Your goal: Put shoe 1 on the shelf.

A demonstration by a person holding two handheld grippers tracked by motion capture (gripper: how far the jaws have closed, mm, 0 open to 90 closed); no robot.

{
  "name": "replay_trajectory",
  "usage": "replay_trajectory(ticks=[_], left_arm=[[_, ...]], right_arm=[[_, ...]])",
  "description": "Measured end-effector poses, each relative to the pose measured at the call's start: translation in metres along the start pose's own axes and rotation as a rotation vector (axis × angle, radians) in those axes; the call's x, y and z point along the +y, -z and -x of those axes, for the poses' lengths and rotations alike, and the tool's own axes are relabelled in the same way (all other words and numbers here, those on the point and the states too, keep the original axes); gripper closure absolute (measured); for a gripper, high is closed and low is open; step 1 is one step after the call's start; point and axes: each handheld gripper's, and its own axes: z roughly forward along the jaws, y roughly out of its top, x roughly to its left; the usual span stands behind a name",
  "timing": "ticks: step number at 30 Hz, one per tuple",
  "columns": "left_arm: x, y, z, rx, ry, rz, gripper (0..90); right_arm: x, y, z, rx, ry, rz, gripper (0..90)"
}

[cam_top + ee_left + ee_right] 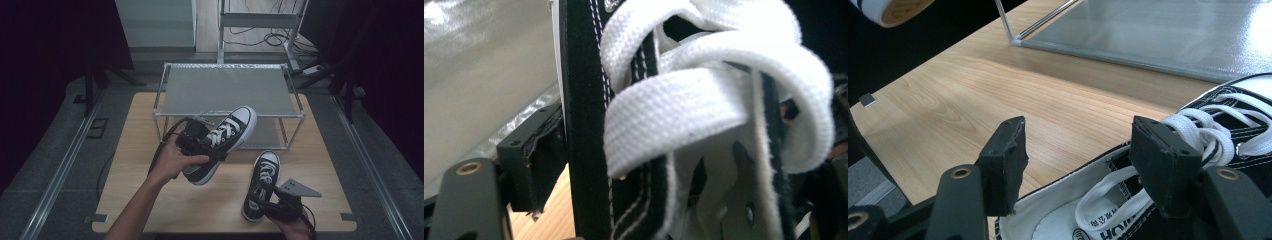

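— How many shoes do you count?

— Two black-and-white sneakers. One, the raised sneaker [222,142], is off the table [140,165], tilted with its white toe up toward the rack [225,90]. The left gripper [200,142] has it: in the left gripper view a jaw pad presses flat against the black side of the shoe [584,125] beside the white laces [694,105], so the jaws are clamped on its upper.

— And the second?

— The other sneaker [261,182] lies on the table, sole down, in front of the rack, toe pointing away from the person.

— What about the right gripper [270,200]?

— It sits at that sneaker's heel. In the right gripper view [1075,170] the jaws stand wide, one pad outside the collar [1048,200] and one over the opening by the laces [1198,132]; the pads look clear of the fabric, though the view is tight there.

— How many racks?

— One metal rack, two shelves, at the far edge of the table.
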Motion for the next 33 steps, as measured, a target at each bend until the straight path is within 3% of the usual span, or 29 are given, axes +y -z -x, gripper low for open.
replay_trajectory(ticks=[14, 23, 33], left_arm=[[0.031, 0.004, -0.005, 0.002, 0.015, 0.005, 17.5], [0.052, 0.009, -0.017, 0.027, 0.048, 0.016, 17.4], [0.076, 0.003, -0.028, 0.057, 0.092, 0.007, 17.4]], right_arm=[[0.001, 0.001, -0.001, 0.006, -0.002, 0.001, 39.8], [0.001, 0.001, 0.000, 0.006, -0.003, 0.002, 39.8], [0.000, 0.001, 0.001, 0.005, -0.004, 0.000, 39.8]])
